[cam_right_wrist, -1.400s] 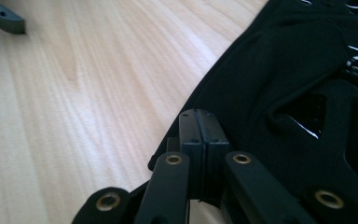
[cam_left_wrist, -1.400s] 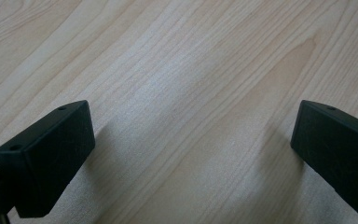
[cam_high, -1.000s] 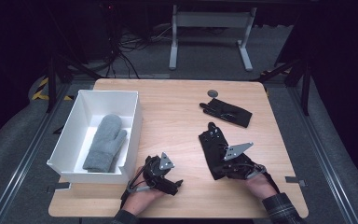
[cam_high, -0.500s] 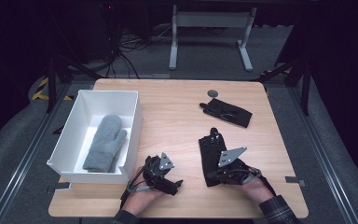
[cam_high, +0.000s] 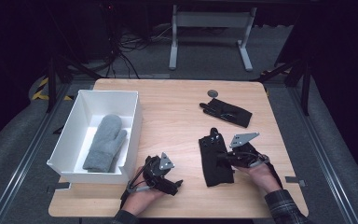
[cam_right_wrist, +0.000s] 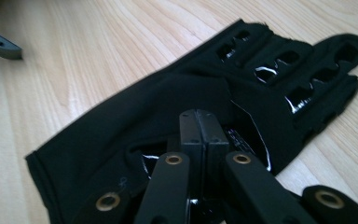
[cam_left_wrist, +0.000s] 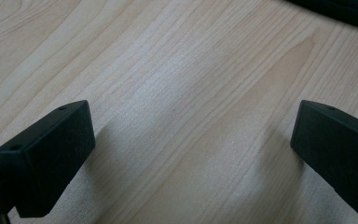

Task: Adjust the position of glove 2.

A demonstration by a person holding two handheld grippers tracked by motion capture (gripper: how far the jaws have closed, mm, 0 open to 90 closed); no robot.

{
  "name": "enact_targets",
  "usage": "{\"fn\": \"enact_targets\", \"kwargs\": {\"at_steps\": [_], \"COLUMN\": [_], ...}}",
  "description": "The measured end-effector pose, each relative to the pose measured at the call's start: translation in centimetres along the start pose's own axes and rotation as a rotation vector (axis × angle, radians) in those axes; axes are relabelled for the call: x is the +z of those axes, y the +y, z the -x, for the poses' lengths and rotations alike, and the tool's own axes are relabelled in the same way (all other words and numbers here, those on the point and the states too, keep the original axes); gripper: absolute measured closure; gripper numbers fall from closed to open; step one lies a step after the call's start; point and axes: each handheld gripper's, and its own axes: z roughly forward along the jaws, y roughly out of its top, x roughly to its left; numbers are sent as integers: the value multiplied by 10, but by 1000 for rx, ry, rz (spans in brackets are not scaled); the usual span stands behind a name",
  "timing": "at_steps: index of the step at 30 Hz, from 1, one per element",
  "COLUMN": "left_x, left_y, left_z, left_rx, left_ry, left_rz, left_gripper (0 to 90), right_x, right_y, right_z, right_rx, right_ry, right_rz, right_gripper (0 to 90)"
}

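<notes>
Grey mitten (cam_high: 105, 143) already boxed at frame left; right gripper (cam_high: 224, 158) clenched on near black glove (cam_high: 214, 157), left gripper (cam_high: 176, 185) released; far glove (cam_high: 227, 112) untouched.

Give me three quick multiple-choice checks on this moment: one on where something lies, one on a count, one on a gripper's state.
1. Where does the grey knitted mitten lie?
A. in the white rectangular box
B. on the bare wooden table
C. across the black glove nearest the person

2. How many black gloves lie on the table?
A. one
B. two
C. three

3. How do the right gripper's jaws stand?
A. wide apart above the table
B. closed together on the near black glove
C. closed on the mitten

Answers: 1 A, the box walls surround the mitten; 2 B, the near one and another black glove farther off; 3 B, the right gripper view shows the jaws meeting on black fabric.
</notes>
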Motion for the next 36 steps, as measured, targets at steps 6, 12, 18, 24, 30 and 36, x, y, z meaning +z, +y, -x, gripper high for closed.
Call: {"fn": "enact_targets", "kwargs": {"at_steps": [6,12,18,24,30,36], "left_x": [0,0,0,0,0,0], "left_y": [0,0,0,0,0,0], "left_z": [0,0,0,0,0,0], "left_rx": [-1,-1,0,2,3,4], "left_ry": [0,-1,-1,-1,-1,-1], "left_rz": [0,0,0,-1,-1,-1], "left_gripper": [1,1,1,1,1,1], "right_x": [1,4,5,9,16,23], "right_y": [-2,-7,-6,-4,2,9], "right_z": [5,9,3,-5,-16,-23], "right_rx": [4,16,5,-8,-36,-54], "right_ry": [-19,-30,-19,14,45,72], "right_rz": [-11,-40,-46,-38,-41,-37], "right_gripper": [900,900,900,900,900,900]}}
